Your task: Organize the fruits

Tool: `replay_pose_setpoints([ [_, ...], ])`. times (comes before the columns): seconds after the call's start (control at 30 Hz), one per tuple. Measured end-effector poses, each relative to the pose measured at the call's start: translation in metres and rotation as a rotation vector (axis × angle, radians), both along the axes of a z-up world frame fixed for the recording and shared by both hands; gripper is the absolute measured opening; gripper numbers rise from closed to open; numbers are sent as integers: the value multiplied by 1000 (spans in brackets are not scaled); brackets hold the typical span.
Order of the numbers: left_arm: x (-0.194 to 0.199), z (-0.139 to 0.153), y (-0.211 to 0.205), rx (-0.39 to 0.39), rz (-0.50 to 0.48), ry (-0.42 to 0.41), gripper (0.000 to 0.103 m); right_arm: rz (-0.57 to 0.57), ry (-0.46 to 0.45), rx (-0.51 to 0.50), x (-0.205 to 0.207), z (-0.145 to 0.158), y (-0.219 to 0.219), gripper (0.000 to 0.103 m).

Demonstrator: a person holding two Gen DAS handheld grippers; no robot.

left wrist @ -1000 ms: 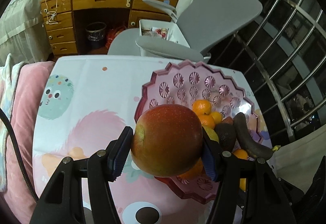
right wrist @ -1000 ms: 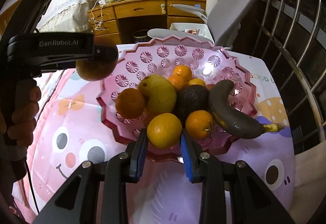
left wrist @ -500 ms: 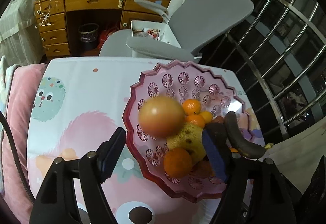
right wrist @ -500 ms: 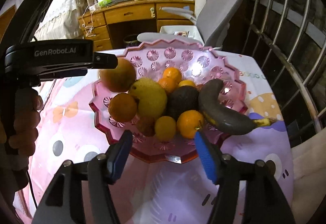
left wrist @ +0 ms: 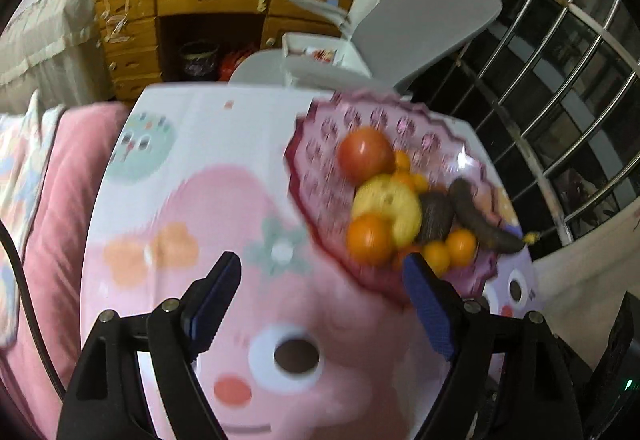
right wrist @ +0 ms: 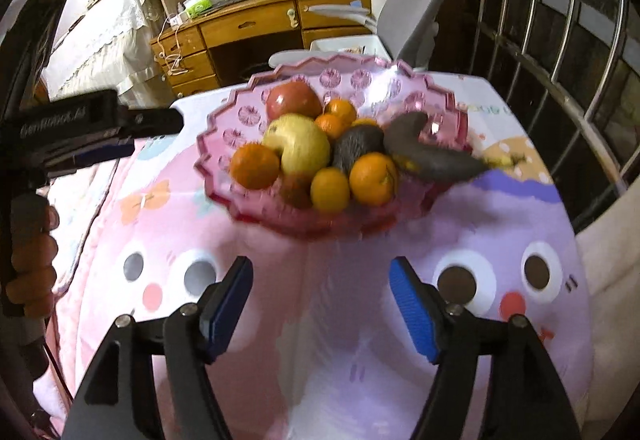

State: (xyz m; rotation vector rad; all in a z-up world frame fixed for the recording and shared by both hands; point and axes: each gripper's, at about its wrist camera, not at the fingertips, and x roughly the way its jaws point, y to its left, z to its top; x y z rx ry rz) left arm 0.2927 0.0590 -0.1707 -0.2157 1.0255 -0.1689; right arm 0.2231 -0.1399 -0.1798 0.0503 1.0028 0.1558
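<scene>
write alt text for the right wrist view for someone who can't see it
A pink scalloped bowl on a cartoon tablecloth holds a red apple, yellow apple, oranges, an avocado and a dark banana. The open right gripper is empty; the left gripper is at left.

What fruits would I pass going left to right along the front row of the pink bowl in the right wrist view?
Large round orange → dark reddish small fruit → small yellow-orange citrus → bigger orange with a stem mark → blackened overripe banana, its yellow stem tip poking out over the scalloped pink glass bowl.
</scene>
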Motion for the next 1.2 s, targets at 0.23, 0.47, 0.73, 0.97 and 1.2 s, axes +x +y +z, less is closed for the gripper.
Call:
replay_pose_setpoints([
  [0.23, -78, -29, -9, 11, 49, 126, 84, 74, 64, 31, -47, -12, -10, 72],
  [0.47, -156, -36, -30, 27, 46, 229, 84, 116, 155, -3, -103, -9, -28, 72],
  [0.73, -226, 13, -57, 37, 44, 271, 84, 160, 257, 24, -160, 29, -50, 75],
  [0.97, -247, 91, -63, 85, 61, 134, 87, 176, 133, 69, -181, 100, -58, 83],
  [1.2, -266, 160, -59, 118, 89, -25, 94, 152, 66, 44, -192, 153, -58, 92],
])
